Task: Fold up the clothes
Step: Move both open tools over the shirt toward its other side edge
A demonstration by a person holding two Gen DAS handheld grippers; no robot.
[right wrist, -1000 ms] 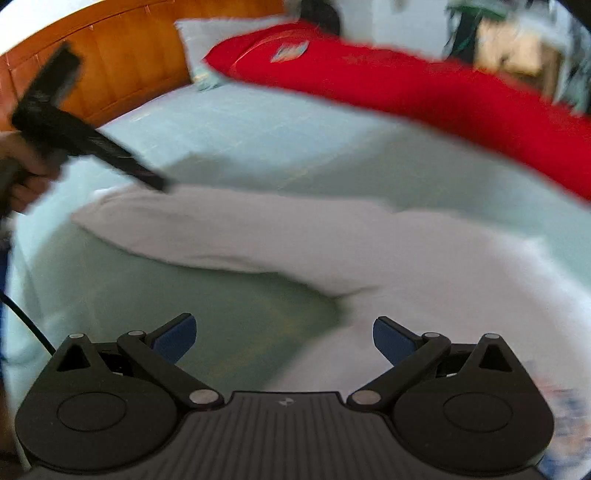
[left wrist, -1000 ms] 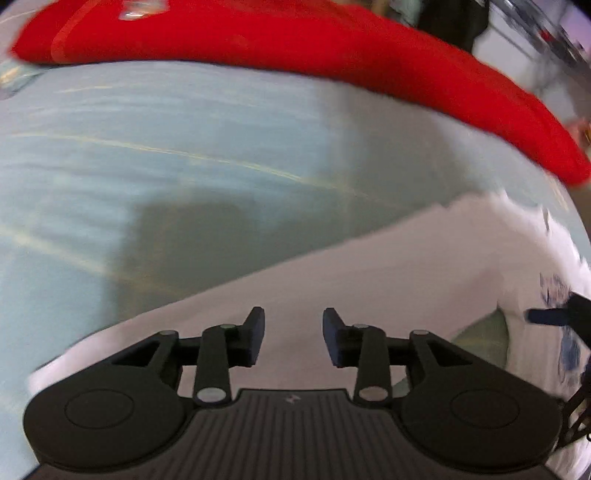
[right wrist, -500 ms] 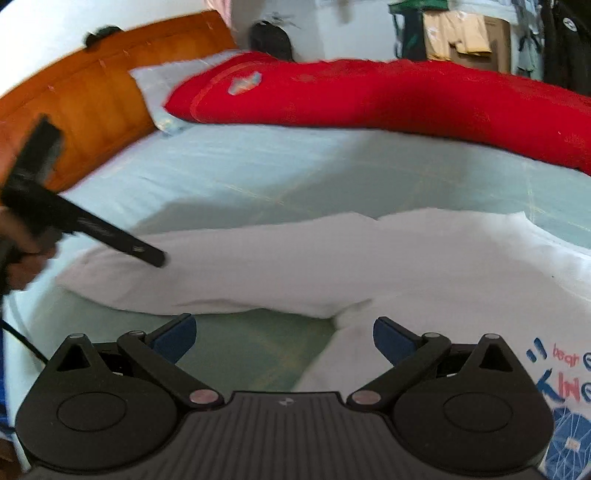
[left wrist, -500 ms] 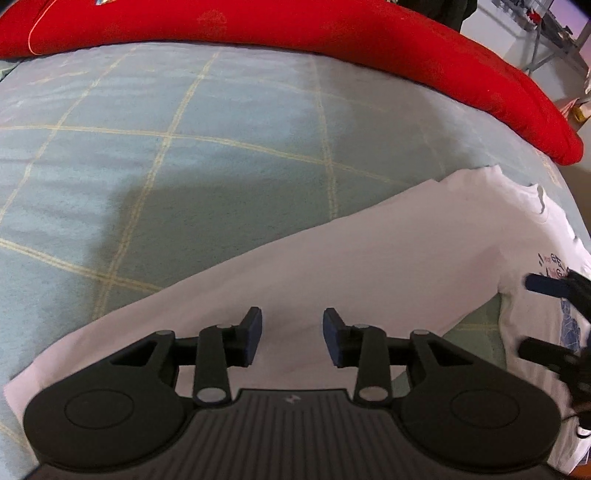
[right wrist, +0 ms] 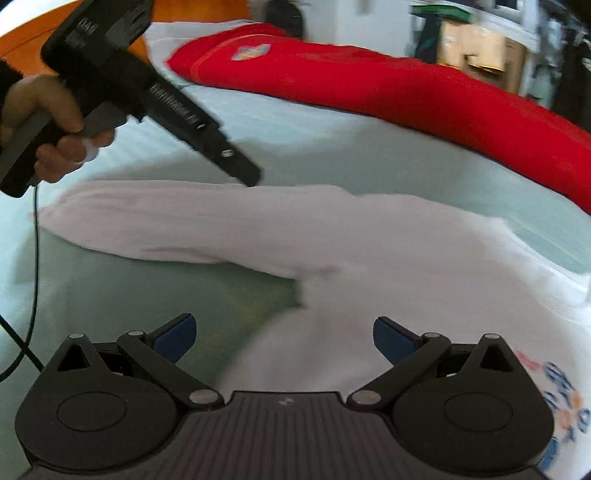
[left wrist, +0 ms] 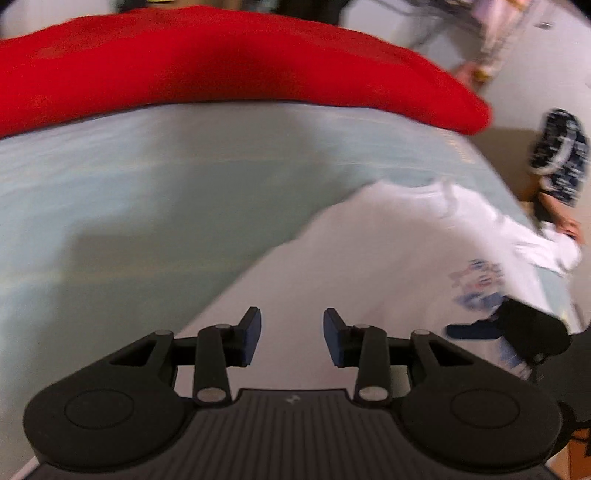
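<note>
A white long-sleeved shirt (left wrist: 399, 258) with a blue print (left wrist: 480, 288) lies flat on the pale green bed sheet (left wrist: 147, 206). Its sleeve (right wrist: 177, 218) stretches out to the left in the right wrist view. My left gripper (left wrist: 291, 339) hovers over the sleeve near the shirt body, its jaws partly apart with no cloth between them. From the right wrist view, a hand (right wrist: 48, 122) holds that left gripper (right wrist: 251, 179) with its tip just above the sleeve's far edge. My right gripper (right wrist: 282, 338) stands wide open over the armpit fold, holding nothing.
A long red blanket (right wrist: 406, 88) lies across the far side of the bed. A wooden headboard (right wrist: 22, 44) and white pillow (right wrist: 173, 33) are at the back left. The bed's right edge (left wrist: 495, 173) drops to the floor. A black cable (right wrist: 33, 280) hangs at the left.
The left gripper has swung right along the sleeve toward the shirt body, and now looms larger in the right wrist view. The right gripper has hardly moved. Both jaws stand as before.
</note>
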